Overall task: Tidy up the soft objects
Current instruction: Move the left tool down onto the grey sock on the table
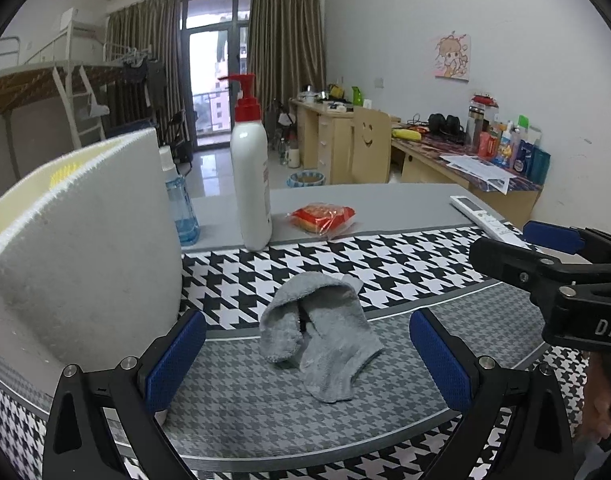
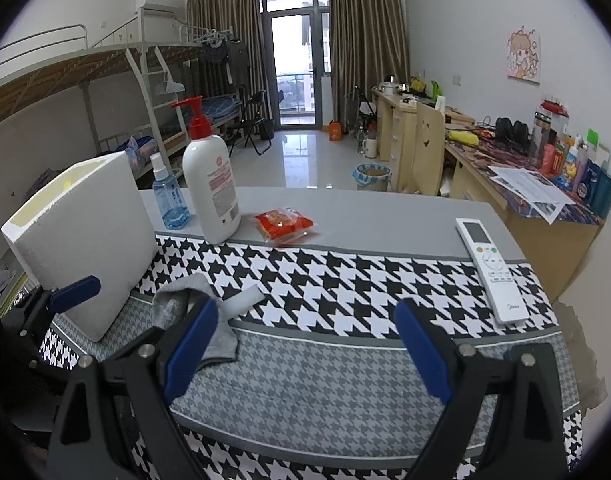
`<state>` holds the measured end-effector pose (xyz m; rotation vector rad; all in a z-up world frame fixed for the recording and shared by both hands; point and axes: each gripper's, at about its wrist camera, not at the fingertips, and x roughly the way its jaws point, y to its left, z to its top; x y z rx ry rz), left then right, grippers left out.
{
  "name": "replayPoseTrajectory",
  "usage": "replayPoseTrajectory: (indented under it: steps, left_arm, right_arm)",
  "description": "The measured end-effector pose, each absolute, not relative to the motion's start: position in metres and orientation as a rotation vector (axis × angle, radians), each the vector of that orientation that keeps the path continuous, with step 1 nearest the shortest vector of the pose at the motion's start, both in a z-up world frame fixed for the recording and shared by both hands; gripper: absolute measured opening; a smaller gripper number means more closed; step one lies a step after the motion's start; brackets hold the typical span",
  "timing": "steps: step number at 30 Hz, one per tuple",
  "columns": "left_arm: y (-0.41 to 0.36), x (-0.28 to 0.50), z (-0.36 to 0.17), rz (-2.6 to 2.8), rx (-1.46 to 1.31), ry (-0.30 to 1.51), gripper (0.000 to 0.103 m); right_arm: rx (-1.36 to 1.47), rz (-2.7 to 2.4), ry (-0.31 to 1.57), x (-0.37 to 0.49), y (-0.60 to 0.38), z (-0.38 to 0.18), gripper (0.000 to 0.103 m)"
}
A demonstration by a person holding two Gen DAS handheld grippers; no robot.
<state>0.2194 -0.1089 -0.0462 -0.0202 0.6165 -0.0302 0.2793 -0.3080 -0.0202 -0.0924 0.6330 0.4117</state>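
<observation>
A crumpled grey sock [image 1: 317, 340] lies on the houndstooth cloth [image 1: 345, 264], straight ahead of my left gripper [image 1: 307, 358], which is open with the sock between and just beyond its blue pads. In the right wrist view the sock [image 2: 185, 296] lies at the left, partly hidden behind the left blue finger [image 2: 191, 350]. My right gripper [image 2: 305, 352] is open and empty over the cloth. It also shows at the right edge of the left wrist view [image 1: 545, 256]. A white foam box [image 1: 77, 240] stands left of the sock, open at the top.
A white pump bottle [image 2: 211, 188], a blue spray bottle [image 2: 169, 196] and a red snack packet [image 2: 283, 222] stand on the grey table [image 2: 385, 216] behind the cloth. A white remote [image 2: 489, 268] lies at the right. The foam box [image 2: 81, 240] is close by the left gripper.
</observation>
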Motion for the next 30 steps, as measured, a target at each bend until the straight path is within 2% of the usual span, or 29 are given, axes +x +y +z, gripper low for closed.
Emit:
replayPoseTrajectory:
  steps: [30]
  left_arm:
    - [-0.111,0.275,-0.075,0.045,-0.019,0.745,0.1]
  right_arm:
    - [-0.045,0.491,0.758,0.322,-0.316,-0.051,0.093]
